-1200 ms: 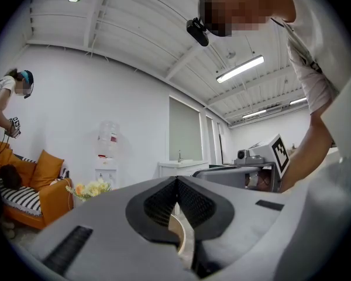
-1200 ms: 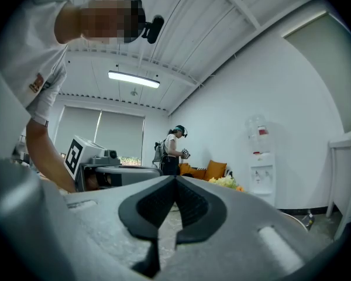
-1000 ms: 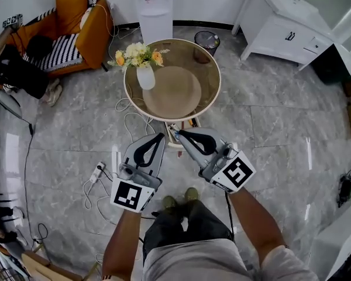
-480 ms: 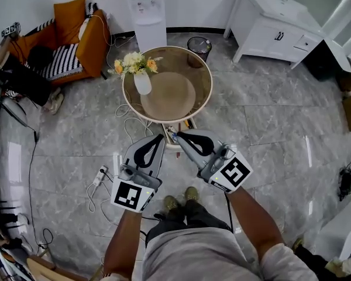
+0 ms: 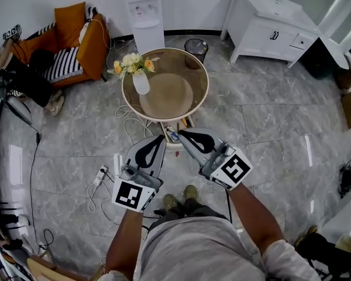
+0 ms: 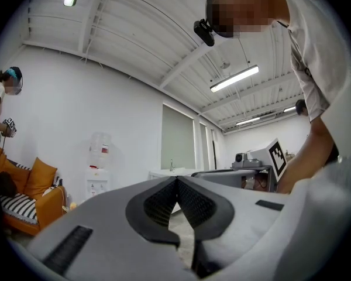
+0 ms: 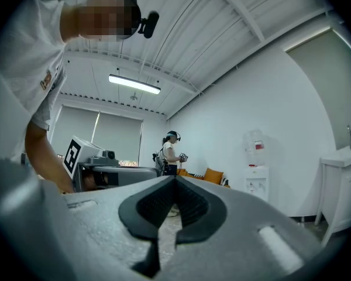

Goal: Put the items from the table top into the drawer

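Small items [image 5: 172, 134] in the open drawer [image 5: 176, 139] under the round glass table [image 5: 207, 90], vase of flowers [image 5: 140, 81] on top, left gripper [image 5: 161, 137] and right gripper [image 5: 181, 134] both closed and empty, near the drawer, grey marble floor [image 5: 269, 127], water dispenser [image 5: 145, 10], orange armchair [image 5: 76, 40], white cabinet [image 5: 269, 25].

the person holds the left forearm [image 5: 124, 236] and right forearm [image 5: 255, 216] out in front, a gripper in each hand, both pointing level and side by side. the left gripper [image 5: 162, 136] has its jaws pressed together on nothing. the right gripper [image 5: 180, 133] is closed and empty too, its tip angled toward the other's.
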Tool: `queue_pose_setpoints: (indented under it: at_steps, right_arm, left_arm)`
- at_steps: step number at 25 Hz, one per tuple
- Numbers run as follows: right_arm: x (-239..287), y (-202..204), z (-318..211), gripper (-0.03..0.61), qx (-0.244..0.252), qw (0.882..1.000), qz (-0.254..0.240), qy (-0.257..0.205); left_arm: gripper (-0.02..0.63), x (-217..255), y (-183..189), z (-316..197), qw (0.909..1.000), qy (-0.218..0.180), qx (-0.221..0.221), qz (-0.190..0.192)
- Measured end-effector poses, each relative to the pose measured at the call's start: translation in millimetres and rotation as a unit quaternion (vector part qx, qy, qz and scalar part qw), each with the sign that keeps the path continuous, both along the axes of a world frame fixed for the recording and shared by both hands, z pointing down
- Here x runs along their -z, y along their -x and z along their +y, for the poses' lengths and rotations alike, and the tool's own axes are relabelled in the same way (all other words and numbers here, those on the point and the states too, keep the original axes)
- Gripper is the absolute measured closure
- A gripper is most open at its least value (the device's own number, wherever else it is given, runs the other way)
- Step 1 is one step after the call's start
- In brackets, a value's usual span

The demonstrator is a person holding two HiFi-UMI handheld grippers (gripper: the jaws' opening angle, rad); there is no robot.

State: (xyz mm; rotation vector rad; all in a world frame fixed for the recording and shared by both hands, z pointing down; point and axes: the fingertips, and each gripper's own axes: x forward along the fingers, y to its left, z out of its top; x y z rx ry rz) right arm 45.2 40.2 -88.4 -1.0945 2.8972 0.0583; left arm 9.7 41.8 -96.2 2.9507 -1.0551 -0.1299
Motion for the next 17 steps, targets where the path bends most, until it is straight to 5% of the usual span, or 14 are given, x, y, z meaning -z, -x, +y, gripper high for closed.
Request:
queue_pose_setpoints:
  at_steps: [17]
  right_arm:
    - [9.0,4.8,19.0,0.58,-0.011,1.0,0.008,-0.002]
  left_arm:
    - [0.614,11.2,9.5,16.2,0.9999,-0.007,-0.01,0.006]
